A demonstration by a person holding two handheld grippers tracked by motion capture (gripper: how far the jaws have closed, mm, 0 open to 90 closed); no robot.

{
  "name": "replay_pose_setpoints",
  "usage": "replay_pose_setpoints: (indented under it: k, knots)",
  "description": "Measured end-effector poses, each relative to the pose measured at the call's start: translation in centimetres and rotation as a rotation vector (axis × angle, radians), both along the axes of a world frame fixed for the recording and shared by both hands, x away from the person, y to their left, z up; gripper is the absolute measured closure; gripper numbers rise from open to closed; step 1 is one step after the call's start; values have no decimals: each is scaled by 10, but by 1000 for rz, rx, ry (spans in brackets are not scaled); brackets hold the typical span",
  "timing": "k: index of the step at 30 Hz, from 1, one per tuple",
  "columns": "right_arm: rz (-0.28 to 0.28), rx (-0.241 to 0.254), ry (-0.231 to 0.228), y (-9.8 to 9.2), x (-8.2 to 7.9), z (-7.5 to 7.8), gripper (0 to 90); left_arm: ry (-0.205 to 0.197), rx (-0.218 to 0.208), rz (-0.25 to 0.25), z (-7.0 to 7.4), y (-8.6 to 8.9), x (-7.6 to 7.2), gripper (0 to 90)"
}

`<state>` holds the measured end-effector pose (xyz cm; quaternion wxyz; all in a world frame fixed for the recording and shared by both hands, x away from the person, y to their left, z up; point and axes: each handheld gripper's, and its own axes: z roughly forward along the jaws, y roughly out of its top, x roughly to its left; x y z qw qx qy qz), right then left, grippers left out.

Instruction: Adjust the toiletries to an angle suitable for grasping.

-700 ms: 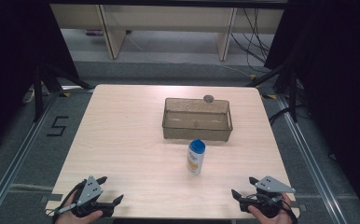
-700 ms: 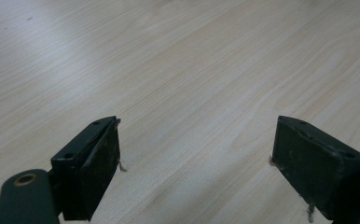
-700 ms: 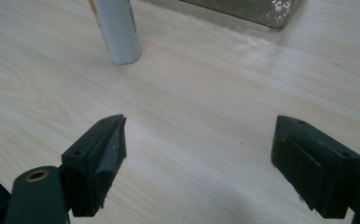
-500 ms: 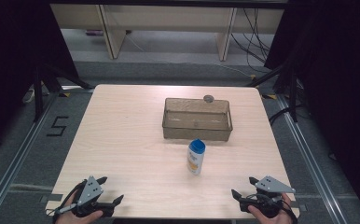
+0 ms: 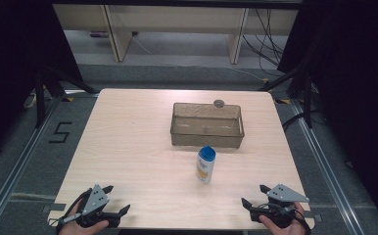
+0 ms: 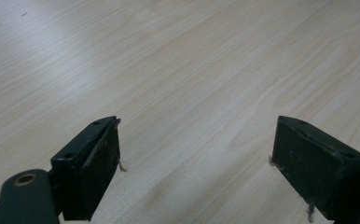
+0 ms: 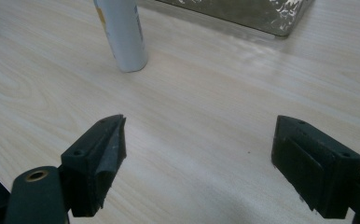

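From the high view, a white bottle (image 5: 206, 165) stands upright just near of the clear bin (image 5: 206, 138), with the left gripper (image 5: 112, 203) and right gripper (image 5: 253, 198) at the table's (image 5: 128, 142) near corners. In the left gripper view its jaws stand wide apart over bare wood. In the right gripper view the jaws gape, empty, the bottle (image 7: 121, 35) beyond them to the left.

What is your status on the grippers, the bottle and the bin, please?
Left gripper and right gripper open, empty, at near table edge. Bottle upright, just short of clear bin. Path to bottle unobstructed.
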<state>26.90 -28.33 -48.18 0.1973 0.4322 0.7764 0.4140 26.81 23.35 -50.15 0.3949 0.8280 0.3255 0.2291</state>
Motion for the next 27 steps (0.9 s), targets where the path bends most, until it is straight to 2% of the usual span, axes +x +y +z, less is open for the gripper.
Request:
replay_pose_setpoints:
  k: [2,5,6,7,8,9,11,14,15,17,18,19,20,21,22,24,27]
  knots:
    - [9,1,-7,2,1,0,188,-11,9,-3,0,0,2,147]
    - [19,5,-14,4,1,1,188,-4,10,-2,-1,-1,1,147]
    - [16,29,4,9,0,2,189,-10,-14,4,-3,-2,1,147]
    - [29,12,-20,8,2,2,190,-14,1,5,-2,-2,2,147]
    - [23,28,-3,10,1,2,189,-13,4,2,-2,-2,2,147]
    - [37,13,-20,10,3,2,189,-3,-22,12,-3,-4,1,147]
    - [38,6,-21,10,5,2,189,-4,-33,14,-3,-4,2,147]
    - [42,17,-14,13,6,2,188,-6,-24,14,-3,-4,2,147]
    - [47,19,-19,16,7,4,185,-4,-3,11,-2,-3,1,147]
    - [56,20,-23,20,7,6,185,-5,-6,13,-1,-4,1,147]
    - [42,21,-16,23,6,7,185,-5,-6,13,-1,-4,1,147]
    - [62,20,-22,25,7,7,185,-11,-18,11,-2,-4,2,147]
    - [49,25,-14,29,6,8,185,-3,-7,16,-1,-4,1,147]
    - [67,18,-36,31,8,9,185,-4,-9,16,-2,-4,1,147]
    - [60,27,-24,34,7,10,185,-3,-11,14,-2,-4,1,147]
    - [84,19,-35,36,10,10,185,-9,-17,15,-2,-4,2,147]
    - [81,14,-38,40,10,11,185,-4,-21,14,-2,-4,1,147]
